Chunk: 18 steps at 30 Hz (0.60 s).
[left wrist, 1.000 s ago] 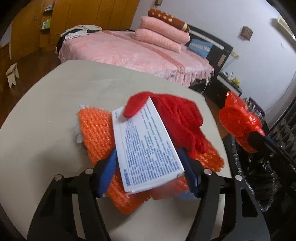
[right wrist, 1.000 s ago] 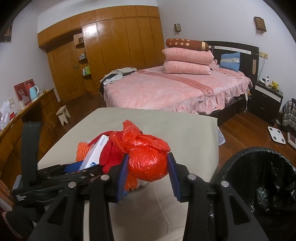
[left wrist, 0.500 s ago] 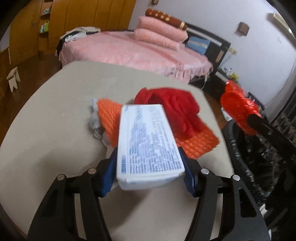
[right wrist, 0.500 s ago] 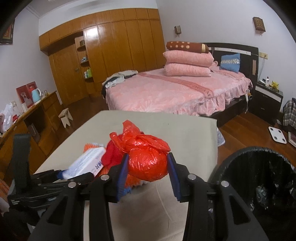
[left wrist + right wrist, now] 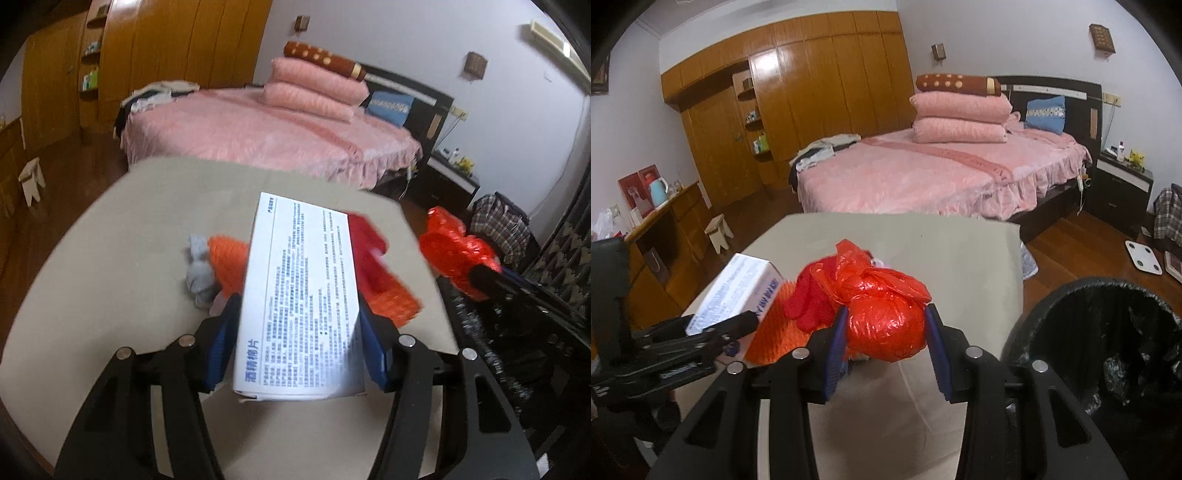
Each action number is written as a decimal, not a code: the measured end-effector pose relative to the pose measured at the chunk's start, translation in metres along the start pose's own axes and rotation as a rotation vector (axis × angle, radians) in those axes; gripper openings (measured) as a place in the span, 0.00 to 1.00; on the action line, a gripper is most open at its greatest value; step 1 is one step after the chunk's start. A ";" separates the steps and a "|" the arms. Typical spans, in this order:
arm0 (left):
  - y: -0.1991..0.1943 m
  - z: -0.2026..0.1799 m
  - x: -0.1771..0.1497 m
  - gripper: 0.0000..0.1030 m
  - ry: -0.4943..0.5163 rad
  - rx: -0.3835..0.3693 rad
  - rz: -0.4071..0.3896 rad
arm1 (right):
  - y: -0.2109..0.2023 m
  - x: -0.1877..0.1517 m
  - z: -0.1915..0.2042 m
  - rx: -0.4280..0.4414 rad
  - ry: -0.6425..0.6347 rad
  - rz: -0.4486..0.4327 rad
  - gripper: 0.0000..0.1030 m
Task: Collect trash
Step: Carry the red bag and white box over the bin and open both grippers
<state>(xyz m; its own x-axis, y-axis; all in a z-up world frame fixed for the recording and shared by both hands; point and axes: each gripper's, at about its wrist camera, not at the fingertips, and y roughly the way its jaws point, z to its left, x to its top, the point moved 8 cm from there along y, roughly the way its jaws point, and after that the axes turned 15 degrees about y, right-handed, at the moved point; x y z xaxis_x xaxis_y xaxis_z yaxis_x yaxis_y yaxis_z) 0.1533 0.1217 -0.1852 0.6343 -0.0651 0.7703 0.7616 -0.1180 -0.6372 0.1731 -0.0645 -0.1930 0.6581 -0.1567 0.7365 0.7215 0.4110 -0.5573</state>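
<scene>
Both tongs loaded above the table.
Left tongs (image 5: 299, 350) are closing on a white box (image 5: 301, 295), lifted over the orange mesh (image 5: 229, 260); right tongs (image 5: 884, 349) clamp a red bag (image 5: 886, 317) near the table (image 5: 960, 258) edge by the bin (image 5: 1108, 332).

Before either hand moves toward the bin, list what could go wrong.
1. The left gripper, jaws closing, pinches only the near end of the white box; most of it sticks out ahead, so it may swing or slip.
2. The right gripper squeezes a slick, knotted red plastic bag, which could squirt free short of the black bin.
3. Orange mesh, red cloth and a grey wad remain on the table.
</scene>
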 end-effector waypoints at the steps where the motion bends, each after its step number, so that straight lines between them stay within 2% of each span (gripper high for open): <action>1: -0.005 -0.004 0.006 0.56 0.004 -0.008 -0.013 | -0.005 0.003 0.000 0.001 -0.001 -0.012 0.40; 6: -0.018 -0.036 0.034 0.56 0.040 -0.059 -0.062 | -0.038 0.018 -0.018 -0.017 0.018 -0.080 0.40; 10: -0.015 -0.083 0.054 0.56 0.098 -0.132 -0.093 | -0.066 0.027 -0.052 -0.077 0.057 -0.123 0.40; 18: 0.005 -0.199 0.068 0.56 0.257 -0.293 -0.109 | -0.126 0.036 -0.160 -0.267 0.199 -0.201 0.40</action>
<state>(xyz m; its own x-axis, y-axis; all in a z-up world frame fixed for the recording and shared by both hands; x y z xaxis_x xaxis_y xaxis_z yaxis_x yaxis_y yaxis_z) 0.1740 -0.0801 -0.1312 0.4699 -0.2780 0.8378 0.7291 -0.4128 -0.5459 0.1403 -0.2658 -0.1581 0.5083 -0.3919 0.7669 0.8535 0.1101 -0.5094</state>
